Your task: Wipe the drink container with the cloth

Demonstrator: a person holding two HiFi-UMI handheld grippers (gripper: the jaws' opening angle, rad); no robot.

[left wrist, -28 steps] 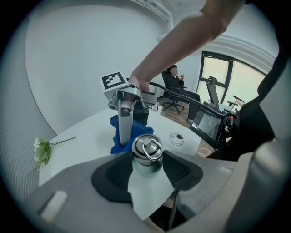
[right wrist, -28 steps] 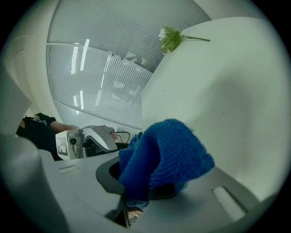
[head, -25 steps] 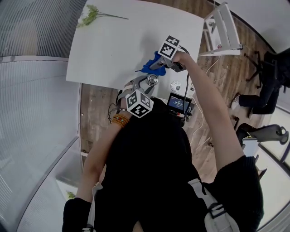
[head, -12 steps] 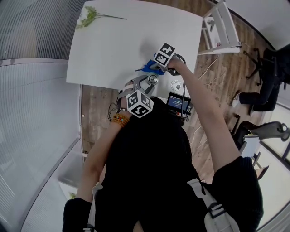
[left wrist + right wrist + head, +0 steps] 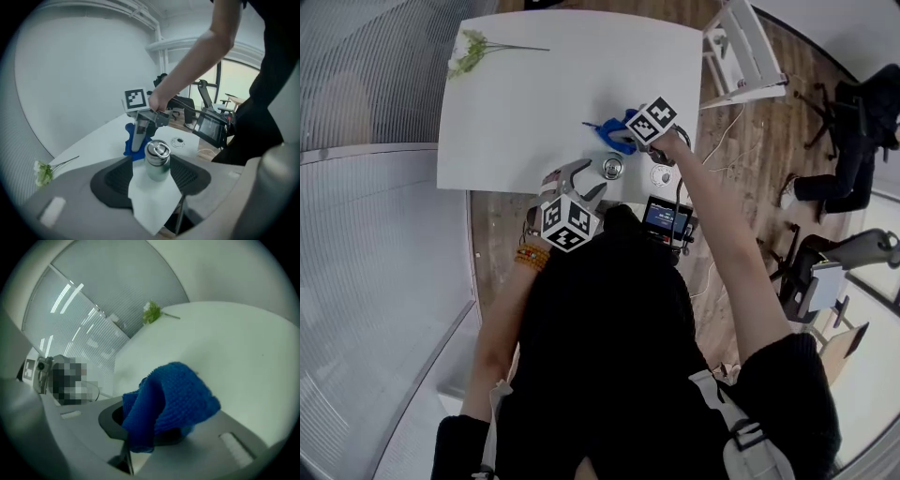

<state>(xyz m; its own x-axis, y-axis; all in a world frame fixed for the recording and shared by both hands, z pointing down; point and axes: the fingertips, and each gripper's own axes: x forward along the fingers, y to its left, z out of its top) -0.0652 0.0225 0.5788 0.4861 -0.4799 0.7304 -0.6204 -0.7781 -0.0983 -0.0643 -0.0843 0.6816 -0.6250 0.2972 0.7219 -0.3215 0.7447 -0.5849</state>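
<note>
A small metal drink bottle with a ring lid stands upright near the front edge of the white table. My left gripper is open, and the bottle stands at its fingertips with table showing on the left side. My right gripper is shut on a blue cloth, just behind and right of the bottle. In the right gripper view the cloth bunches up out of the jaws and hides the bottle. From the left gripper view the right gripper hangs behind the bottle.
A sprig of flowers lies at the table's far left corner. A round white disc sits on the table right of the bottle. A screen device with cables stands below the table edge. A white chair stands to the right.
My left gripper has drawn back toward me, away from the bottle, which stays standing on the table. The right gripper still holds the blue cloth and has shifted a little.
</note>
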